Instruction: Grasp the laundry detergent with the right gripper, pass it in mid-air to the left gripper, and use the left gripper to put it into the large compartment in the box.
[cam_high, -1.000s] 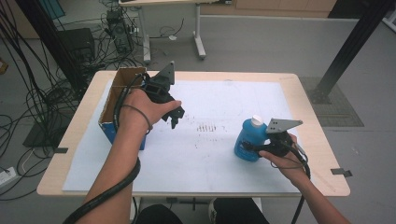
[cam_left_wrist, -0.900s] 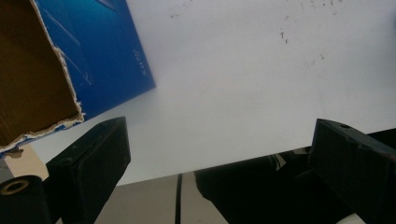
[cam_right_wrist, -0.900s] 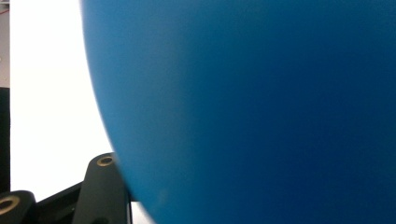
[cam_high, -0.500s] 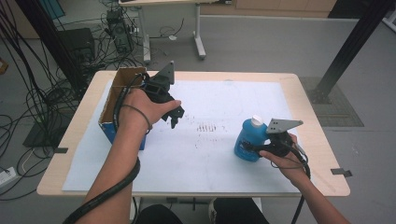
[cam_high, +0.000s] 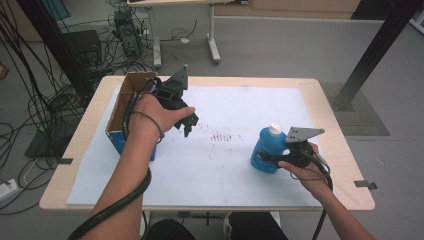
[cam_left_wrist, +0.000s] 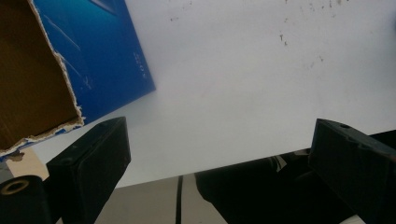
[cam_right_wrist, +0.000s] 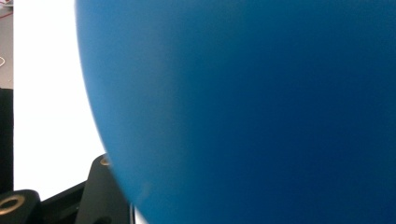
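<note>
— What's different on your side from a second ago?

— Hardly anything has moved. My right gripper (cam_high: 272, 156) is at the blue bottle (cam_high: 267, 149) as before, at the right end of the white sheet (cam_high: 230, 165). The jaws have just been closing that last bit, with the bottle between them. In the right gripper view its blue wall (cam_right_wrist: 261, 112) crowds right up to the camera, so I read this as a pinch on the bottle's body.

— And the bottle itself?

— Upright, white cap (cam_high: 274, 129) on top, standing on the sheet. It hasn't shifted.

— Your left?

— The left gripper (cam_high: 187, 120) hangs over the sheet just beside the torn cardboard box (cam_high: 131, 107), jaws spread wide with nothing between them. Same place as before.

— So where does that leave us?

— I'd judge the grip is made, and lifting the bottle toward the box comes next.
</note>
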